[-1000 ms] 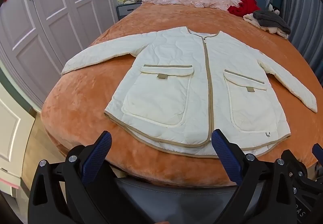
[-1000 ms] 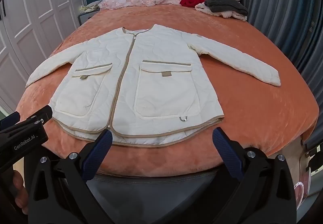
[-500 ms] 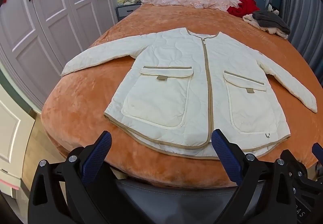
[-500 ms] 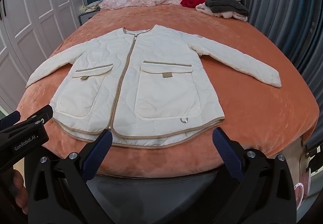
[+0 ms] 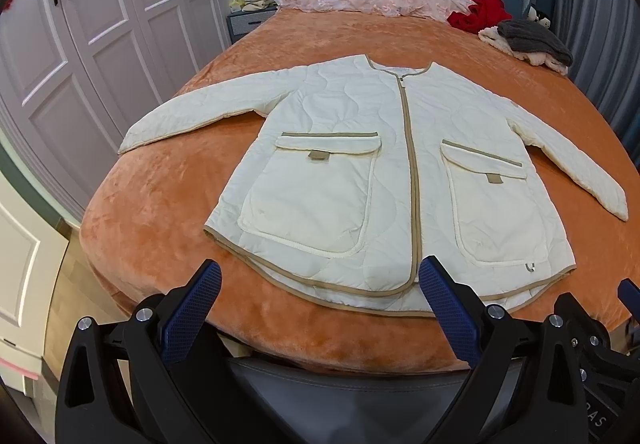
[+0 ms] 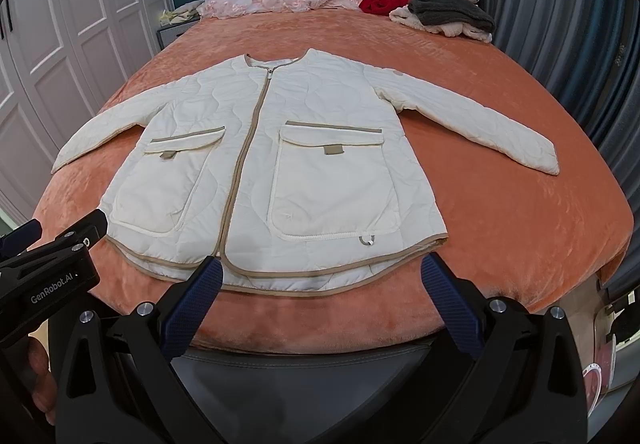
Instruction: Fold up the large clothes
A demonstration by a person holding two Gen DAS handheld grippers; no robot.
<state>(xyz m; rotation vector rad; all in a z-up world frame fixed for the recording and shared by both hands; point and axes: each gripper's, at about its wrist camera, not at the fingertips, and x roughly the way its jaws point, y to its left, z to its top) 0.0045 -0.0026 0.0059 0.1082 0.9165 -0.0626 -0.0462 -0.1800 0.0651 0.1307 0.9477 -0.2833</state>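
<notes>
Both tongs, left tongs [image 5: 318, 298] and right tongs [image 6: 320, 294], hang released near the jacket [image 6: 260, 160] hem; each should pinch a sleeve cuff and fold inward.

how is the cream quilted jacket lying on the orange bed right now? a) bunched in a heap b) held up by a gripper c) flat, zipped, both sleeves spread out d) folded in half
c: the cream quilted jacket lies flat and zipped, sleeves spread on the orange bed, with both grippers open and clear of it.

Right hand-held gripper [image 6: 318, 276] hovers wide open above the spread cream jacket's [image 6: 280, 160] hem.
</notes>
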